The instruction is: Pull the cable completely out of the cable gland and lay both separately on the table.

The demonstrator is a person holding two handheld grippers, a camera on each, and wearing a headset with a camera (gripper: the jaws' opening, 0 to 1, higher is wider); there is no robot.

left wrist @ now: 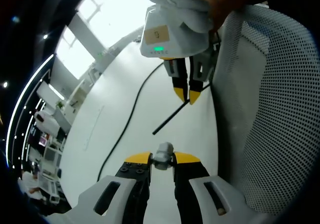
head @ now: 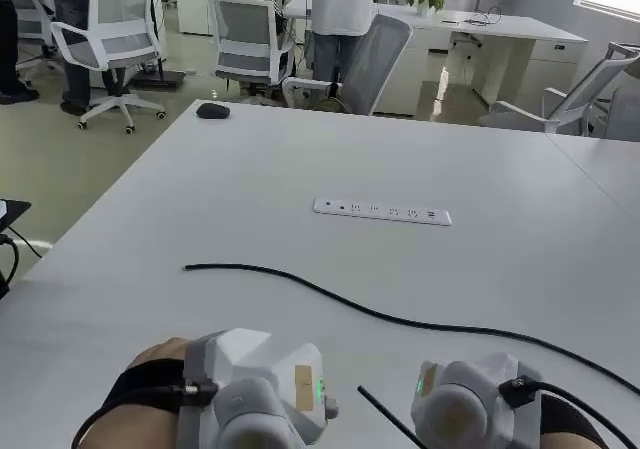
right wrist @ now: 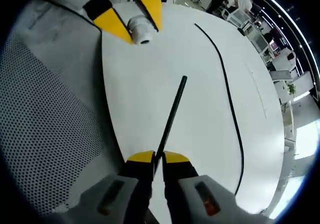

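L claw (left wrist: 161,160) is pressed onto the cable gland (left wrist: 163,152), pinching it betw the yellow tips. Gland is pale grey/white, held at the near edge of the tabletop (head: 300,169), not lying on it.

R claw (right wrist: 157,158) is clamped on the black cable (right wrist: 172,112) a bit back from its end. A short straight stub sticks out past the tips toward the gland. Stub end is free and clear of the gland, w/ bare tabletop showing betw them in both gripper views. So cable is fully out of the gland, and each part is held in its own claw.

In head view both grippers sit at the near edge, L one left and R one right, stub betw them. A long black run lies curved over the tabletop from left-centre out to the right. Cannot tell where it joins the held piece.

White power strip (head: 382,211) lies further out, mid tabletop. Dark mouse (head: 212,111) is at the far left edge. Office chairs (head: 115,19) stand beyond.
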